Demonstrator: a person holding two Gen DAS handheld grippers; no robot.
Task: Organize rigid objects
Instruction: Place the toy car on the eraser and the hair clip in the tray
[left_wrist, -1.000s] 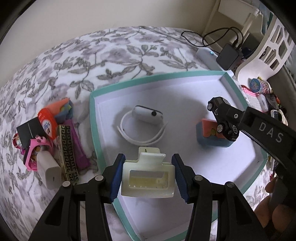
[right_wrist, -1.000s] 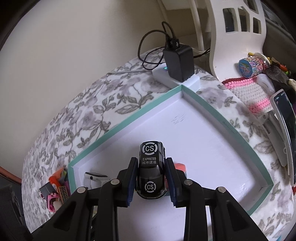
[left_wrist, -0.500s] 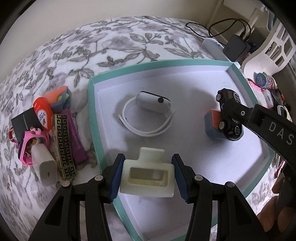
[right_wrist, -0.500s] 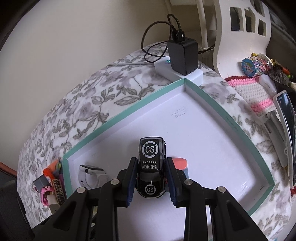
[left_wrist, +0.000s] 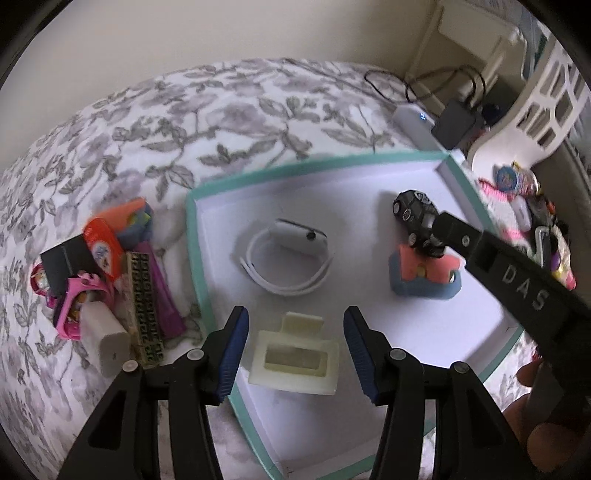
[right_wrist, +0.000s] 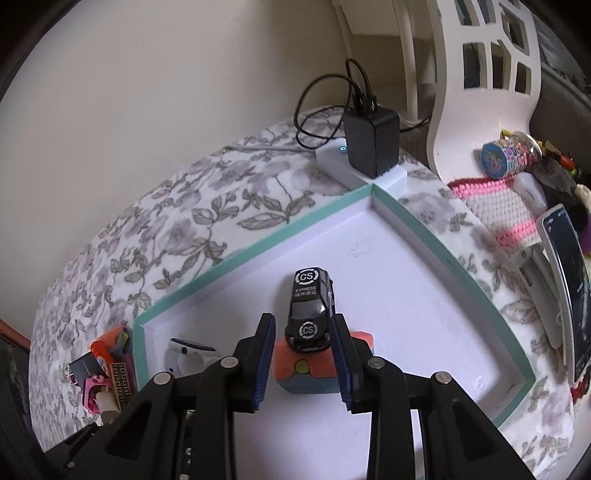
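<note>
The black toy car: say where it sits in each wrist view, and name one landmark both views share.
Left wrist: black toy car at upper right, at the tip of the right gripper, above the blue-and-coral block.
Right wrist: black toy car at centre, between the right gripper's fingers.
Shared landmark: the teal-rimmed tray, with the white smartwatch in it.

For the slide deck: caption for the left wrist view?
Open left hand-held gripper above a cream hair clip lying in the teal-rimmed tray.
</note>
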